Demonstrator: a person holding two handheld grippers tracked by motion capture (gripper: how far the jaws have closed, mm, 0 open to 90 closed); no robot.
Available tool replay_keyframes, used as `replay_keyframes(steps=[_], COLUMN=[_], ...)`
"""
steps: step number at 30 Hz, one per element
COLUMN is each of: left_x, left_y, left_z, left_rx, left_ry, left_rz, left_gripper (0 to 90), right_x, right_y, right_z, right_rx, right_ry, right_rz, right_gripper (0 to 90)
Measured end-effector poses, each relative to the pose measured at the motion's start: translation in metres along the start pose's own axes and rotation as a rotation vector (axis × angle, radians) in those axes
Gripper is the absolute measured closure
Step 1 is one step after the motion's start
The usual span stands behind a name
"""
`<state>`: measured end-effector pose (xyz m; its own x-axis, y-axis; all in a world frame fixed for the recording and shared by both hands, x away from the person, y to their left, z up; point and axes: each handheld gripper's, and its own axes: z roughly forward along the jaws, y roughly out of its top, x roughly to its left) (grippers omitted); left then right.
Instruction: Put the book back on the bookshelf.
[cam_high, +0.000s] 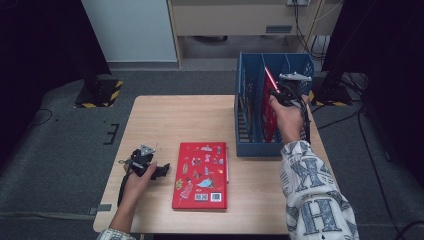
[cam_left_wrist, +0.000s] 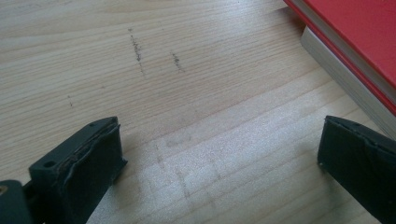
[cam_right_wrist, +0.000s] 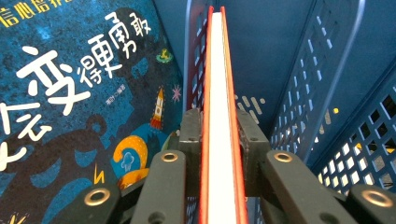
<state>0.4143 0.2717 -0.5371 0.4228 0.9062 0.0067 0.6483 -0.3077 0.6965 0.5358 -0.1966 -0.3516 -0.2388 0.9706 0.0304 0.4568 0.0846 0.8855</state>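
the right claw (cam_right_wrist: 219, 140) is clenched on the page edge of a thin red book (cam_right_wrist: 218, 93), which stands upright inside the blue crate (cam_high: 250, 100) straight ahead of the claw; just beside it on one side leans a dark blue picture book (cam_right_wrist: 79, 102); the left claw (cam_left_wrist: 219, 158) rests released on the desk (cam_left_wrist: 187, 70), nothing between its jaws, with a second red book (cam_high: 201, 175) lying flat close beside it.
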Motion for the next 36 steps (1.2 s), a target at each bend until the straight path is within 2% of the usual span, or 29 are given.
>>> replay_keyframes(steps=[8, 13, 18, 26, 31, 34, 36], left_x=[0.000, 0.000, 0.000, -0.001, -0.001, -0.001, -0.001], left_y=[0.000, 0.000, 0.000, 0.001, 0.001, 0.001, 0.001], left_z=[0.000, 0.000, 0.000, 0.001, 0.001, 0.001, 0.001], left_rx=[0.000, -0.002, -0.002, -0.004, -0.001, -0.001, -0.001], left_ry=[0.000, 0.000, -0.001, -0.004, -0.005, -0.004, -0.005], left_rz=[0.000, -0.002, -0.003, -0.005, 0.000, 0.000, 0.000], left_gripper=[0.0, 0.0, 0.0, 0.0, 0.0, 0.0, 0.0], right_x=[0.002, 0.008, 0.009, 0.016, 0.018, 0.019, 0.019], right_y=[0.001, 0.002, 0.004, 0.010, 0.007, 0.005, 0.005], right_z=[0.000, 0.002, 0.009, 0.020, 0.021, 0.019, 0.017], right_rx=[-0.005, -0.023, -0.023, -0.020, -0.030, -0.042, -0.051], right_ry=[-0.045, -0.082, -0.108, -0.141, -0.145, -0.126, -0.097], right_rz=[-0.015, -0.047, -0.038, -0.065, -0.062, -0.057, -0.038], right_gripper=[79.2, 79.3, 79.3, 79.2, 78.0, 74.9, 69.4])
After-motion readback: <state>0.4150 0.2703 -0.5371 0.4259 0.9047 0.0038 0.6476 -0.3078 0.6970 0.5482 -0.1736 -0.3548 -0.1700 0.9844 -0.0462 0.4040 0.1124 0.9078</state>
